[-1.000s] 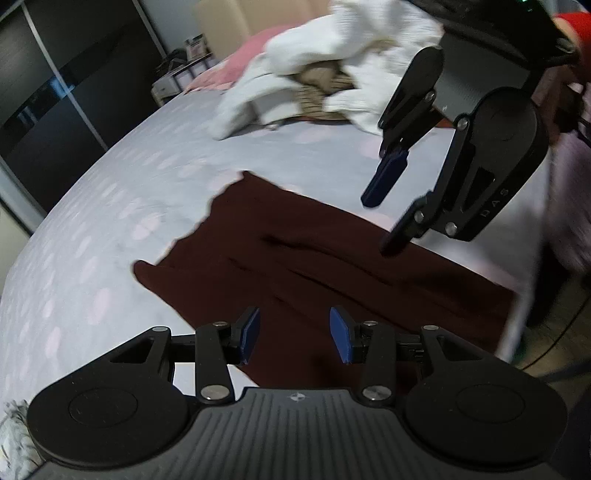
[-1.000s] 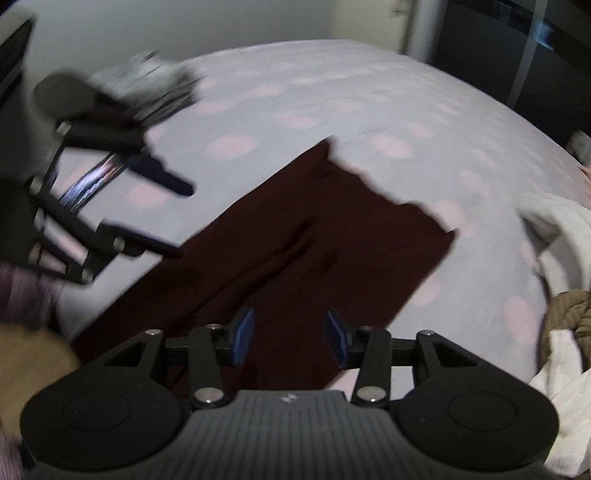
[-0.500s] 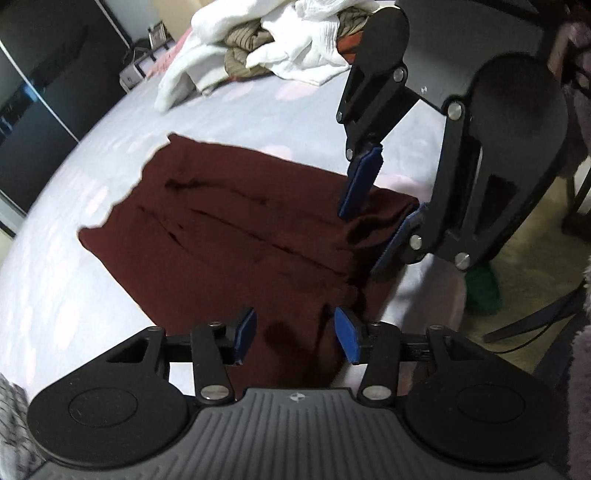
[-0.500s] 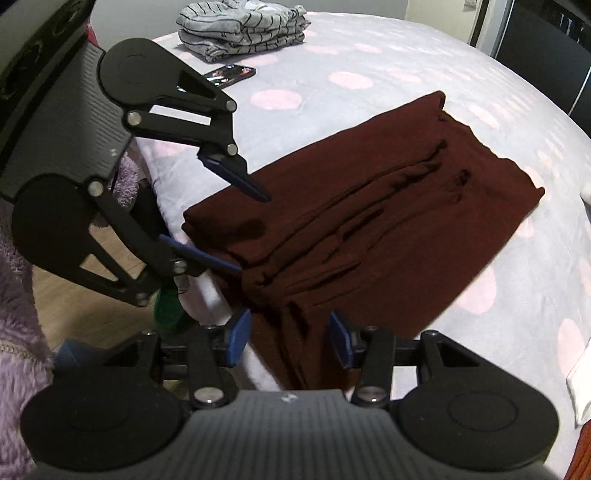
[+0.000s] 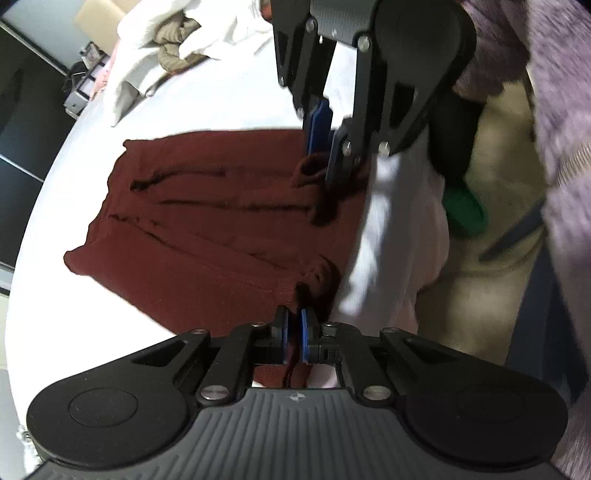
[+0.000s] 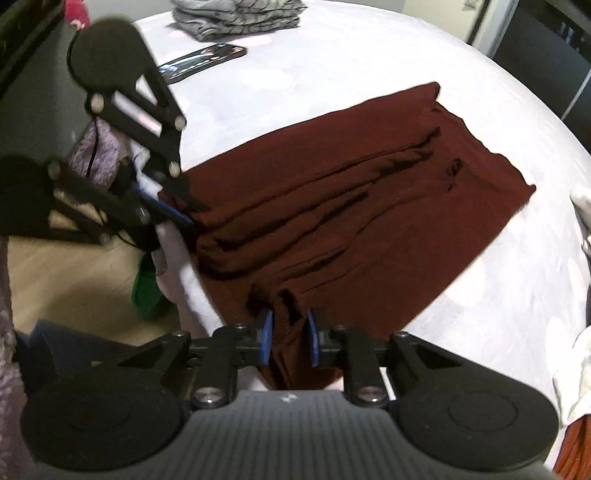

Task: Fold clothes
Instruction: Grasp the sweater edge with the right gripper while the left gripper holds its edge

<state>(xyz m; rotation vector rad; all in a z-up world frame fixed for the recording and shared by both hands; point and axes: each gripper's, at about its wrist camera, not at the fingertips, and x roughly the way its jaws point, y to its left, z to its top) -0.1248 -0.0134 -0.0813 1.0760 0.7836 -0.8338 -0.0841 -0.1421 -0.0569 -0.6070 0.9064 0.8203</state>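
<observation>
left gripper (image 5: pixel 293 334): just closed, pinching maroon garment (image 5: pixel 221 229) hem at 6 o'clock | right gripper (image 6: pixel 288 341): just closed, clamping bunched hem at 6 o'clock

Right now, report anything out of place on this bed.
A dark phone lies loose on the bedspread by the folded striped clothes. The maroon garment looks rumpled but intact. Nothing spilled.

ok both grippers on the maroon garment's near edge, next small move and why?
Probably lift both together and carry the edge toward the far side. The left gripper and right gripper have just closed, pinching the near corners of the maroon garment, which lies flat on the bed.
</observation>
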